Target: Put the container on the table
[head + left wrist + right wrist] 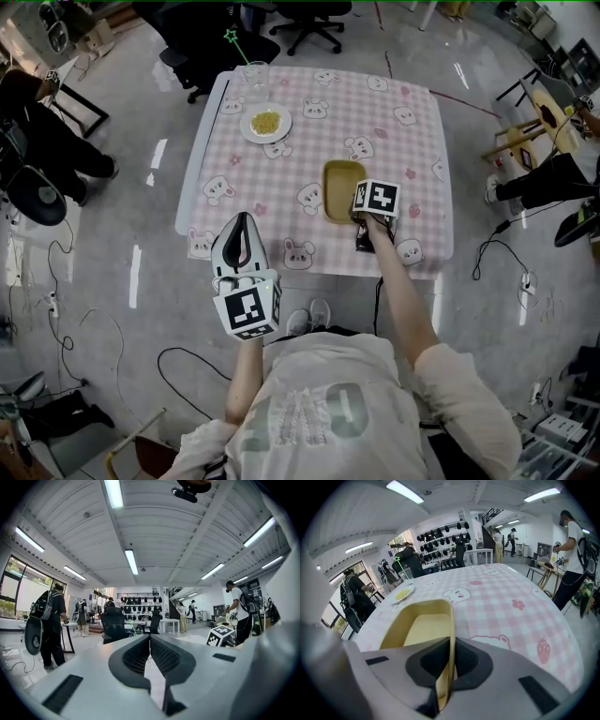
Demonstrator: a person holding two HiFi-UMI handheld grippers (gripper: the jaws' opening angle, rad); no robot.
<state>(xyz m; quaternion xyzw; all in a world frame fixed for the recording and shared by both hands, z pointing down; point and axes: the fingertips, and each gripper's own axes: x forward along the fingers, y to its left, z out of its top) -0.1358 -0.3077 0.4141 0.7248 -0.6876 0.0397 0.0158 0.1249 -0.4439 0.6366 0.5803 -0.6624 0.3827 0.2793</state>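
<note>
The table (pixel 412 159), covered in a pink checked cloth with bear prints, fills the middle of the head view. The container (pixel 342 183), a shallow yellow tray with nothing in it, sits over the cloth toward 5 o'clock from the table's centre, well inside the edges.

The right gripper (pixel 360 219) reaches the container from 6 o'clock, at its near right corner. In the right gripper view its jaws are pinching the container's (pixel 422 625) thin side wall between them (pixel 450 641). The wall stands upright in the pinch and the tray stretches away toward 11 o'clock.

The left gripper (pixel 242 225) hangs off the table's near edge at 7 o'clock, well apart from the container. Its jaws (pixel 150 637) are pressed together with nothing between them, and it looks out level across the room, so it seems to take no part here.

A plate (pixel 266 123) of yellow food lies at 11 o'clock on the table. A glass (pixel 256 75) stands just beyond it at the far edge.

The carrying looks finished: the container is at the cloth or just above it, though no view shows whether its base is fully down. What seems left is to settle it flat if needed, spread the right jaws off the wall and draw that gripper back.
</note>
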